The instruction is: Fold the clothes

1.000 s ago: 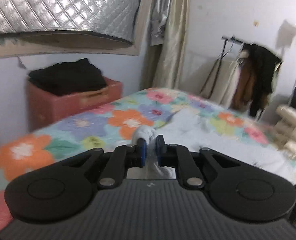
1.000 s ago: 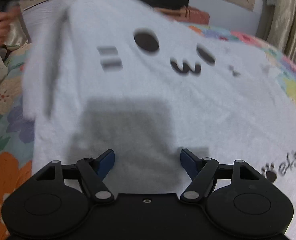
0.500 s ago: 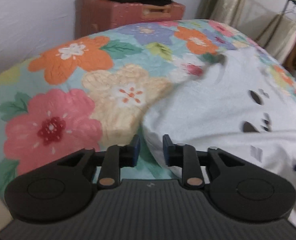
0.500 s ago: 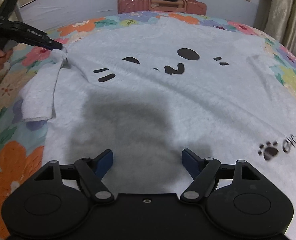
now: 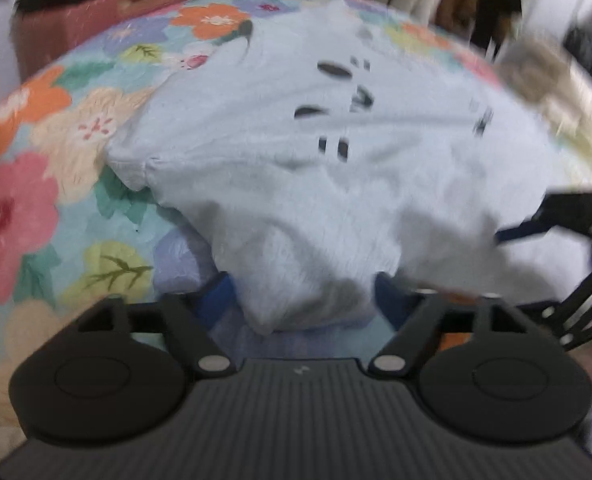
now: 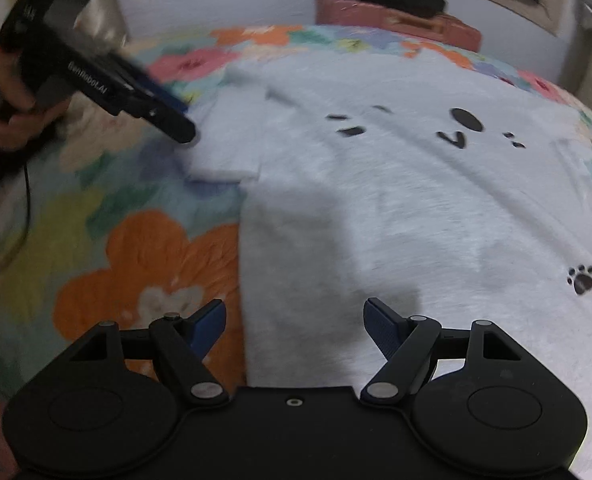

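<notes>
A pale blue fuzzy shirt point(image 6: 395, 184) with a black cat-face print lies spread on the floral bed; it also shows in the left wrist view point(image 5: 296, 160). My left gripper point(image 5: 299, 300) is open, its jaws standing either side of the shirt's sleeve end without pinching it. From the right wrist view the left gripper point(image 6: 172, 120) hovers at the sleeve point(image 6: 232, 140). My right gripper point(image 6: 294, 320) is open and empty over the shirt's hem edge; it shows at the right of the left wrist view point(image 5: 543, 224).
The floral bedsheet point(image 6: 136, 248) surrounds the shirt. A pink suitcase point(image 6: 395, 28) with black clothes on top stands behind the bed by the wall. Curtains and hanging garments point(image 5: 475, 4) are at the far side.
My left gripper let go of the sleeve, opened wide and drew back along it. The shirt now lies flat on the bed. My right gripper shifted left to the hem edge, still open.
</notes>
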`<state>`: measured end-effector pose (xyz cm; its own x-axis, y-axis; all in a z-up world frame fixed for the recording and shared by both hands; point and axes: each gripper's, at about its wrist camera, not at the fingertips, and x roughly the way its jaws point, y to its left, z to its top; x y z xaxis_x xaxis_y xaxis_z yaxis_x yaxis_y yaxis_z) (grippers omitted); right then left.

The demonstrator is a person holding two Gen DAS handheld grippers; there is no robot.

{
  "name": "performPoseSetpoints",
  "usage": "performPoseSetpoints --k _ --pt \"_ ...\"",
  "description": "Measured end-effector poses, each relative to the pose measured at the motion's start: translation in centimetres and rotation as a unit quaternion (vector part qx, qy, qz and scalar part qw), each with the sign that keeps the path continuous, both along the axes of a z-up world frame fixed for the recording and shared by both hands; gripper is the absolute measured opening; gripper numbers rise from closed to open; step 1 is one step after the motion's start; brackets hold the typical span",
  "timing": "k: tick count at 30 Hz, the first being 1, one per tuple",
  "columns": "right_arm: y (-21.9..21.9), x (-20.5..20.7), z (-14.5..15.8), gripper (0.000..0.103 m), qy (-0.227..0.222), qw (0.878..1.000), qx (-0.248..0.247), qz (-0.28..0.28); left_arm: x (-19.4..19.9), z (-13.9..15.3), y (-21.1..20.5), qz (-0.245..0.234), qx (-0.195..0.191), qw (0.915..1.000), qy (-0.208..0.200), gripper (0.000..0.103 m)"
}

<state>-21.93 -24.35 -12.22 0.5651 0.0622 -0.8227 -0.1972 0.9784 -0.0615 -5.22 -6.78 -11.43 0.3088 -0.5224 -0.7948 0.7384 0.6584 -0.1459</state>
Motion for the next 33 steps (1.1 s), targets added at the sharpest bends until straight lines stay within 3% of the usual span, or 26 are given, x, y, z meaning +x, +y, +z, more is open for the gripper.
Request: performPoseSetpoints --k 2,6,7,8,9,11,13,15,17,20,22,23,24,26,29,31,33 --pt "1.0 0.0 -0.6 0.08 -0.003 0.999 -0.033 0.017 -0.5 -0.8 -1.2 -0.018 0.027 0.9994 -0.012 0.083" --pt "2.3 -0.3 -0.9 0.08 -0.022 0.996 -0.077 0.05 -0.4 -1.4 -2.4 -0.032 0.042 0.9985 -0.018 0.084" --pt "2.2 -0.2 -0.9 0.08 -0.025 0.995 -0.079 0.053 0.1 -1.3 -2.6 -0.021 0.054 0.9979 -0.03 0.079" --pt "2.1 -0.2 -0.8 0.081 -0.026 0.995 -0.078 0.055 0.7 -1.1 -2.6 -0.008 0.057 0.9977 -0.035 0.064" --pt "1.9 -0.1 -0.7 0.081 -0.026 0.995 -0.076 0.054 1.4 -0.7 -2.4 0.003 0.047 0.9984 -0.03 0.056" --pt "1.7 -0.1 -0.6 0.081 -0.029 0.996 -0.075 0.049 2.9 0.1 -1.8 0.025 0.023 0.9993 -0.013 0.025" --pt "1.6 -0.2 -0.4 0.08 -0.036 0.995 -0.087 0.044 4.6 0.7 -0.8 0.051 -0.018 0.9979 0.034 0.025" --pt "1.4 -0.1 -0.5 0.08 -0.04 0.994 -0.096 0.04 6.2 0.8 0.4 0.076 -0.063 0.9914 0.087 0.024" --pt "1.3 0.0 -0.5 0.079 -0.04 0.994 -0.096 0.039 7.8 0.4 1.3 0.101 -0.101 0.9792 0.144 0.023" --pt "1.5 -0.2 -0.5 0.07 -0.046 0.992 -0.107 0.045 10.1 -1.2 2.8 0.153 -0.16 0.9419 0.252 0.023" --pt "1.6 -0.3 -0.5 0.056 -0.053 0.99 -0.118 0.049 11.0 -2.4 3.7 0.181 -0.198 0.9116 0.311 0.023" --pt "1.7 -0.3 -0.4 0.039 -0.056 0.989 -0.125 0.052 11.2 -2.7 4.0 0.188 -0.207 0.9033 0.325 0.023" --pt "1.7 -0.4 -0.3 0.02 -0.057 0.988 -0.132 0.052 11.1 -2.7 4.1 0.19 -0.206 0.903 0.326 0.023" --pt "1.6 -0.6 -0.2 0.007 -0.059 0.986 -0.146 0.053 10.8 -2.7 4.0 0.186 -0.201 0.9063 0.322 0.023" --pt "1.4 -1.1 0.6 0.004 -0.071 0.983 -0.163 0.051 10.3 -2.5 3.9 0.179 -0.195 0.9106 0.318 0.024" --pt "1.0 -1.0 1.0 0.004 -0.069 0.986 -0.147 0.045 10.0 -2.4 4.0 0.175 -0.19 0.9148 0.311 0.024" --pt "0.7 -0.9 1.1 0.004 -0.066 0.988 -0.13 0.04 9.4 -1.8 4.1 0.168 -0.184 0.9229 0.294 0.014"
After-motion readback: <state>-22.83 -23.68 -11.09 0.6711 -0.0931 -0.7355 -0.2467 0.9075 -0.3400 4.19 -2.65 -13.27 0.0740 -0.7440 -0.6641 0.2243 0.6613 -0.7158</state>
